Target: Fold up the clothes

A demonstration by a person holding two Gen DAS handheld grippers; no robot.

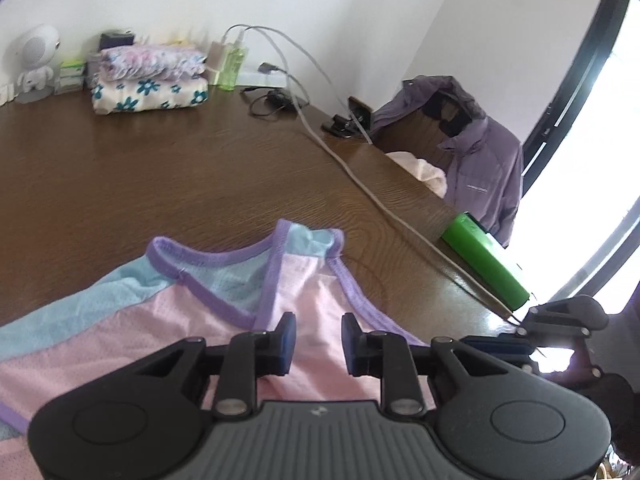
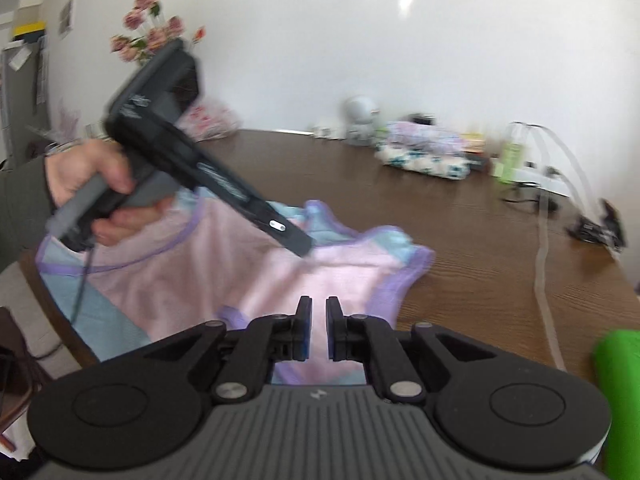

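Left side, back of table (image 1: 168,168): white round-headed gadget (image 1: 38,60) on its stand by the wall. Next to it, a stack of folded floral cloths (image 1: 150,78), then a green bottle (image 1: 232,65) with a tangle of cables (image 1: 280,96) running off to the right.

Near edge of the table: pink-and-blue mesh tank top (image 1: 192,312) with purple trim, lying mostly flat, straps pointing toward the far side.

Left gripper (image 1: 318,342) hovered over the pink panel, jaws clearly apart, nothing between the pads, no cloth pinched. In the right wrist view the same unit showed from the side, held in a hand (image 2: 94,188), tip down at the top's neckline; contact there was too blurred to call.

Right gripper (image 2: 317,328) sat over the top's near hem, jaws almost together with a thin gap, nothing in it. No fabric gripped.

Right edge of table: green cylinder (image 1: 486,262) lying along the edge, just beside a long grey cable. Beyond it, a purple jacket (image 1: 476,160) draped over a chair.
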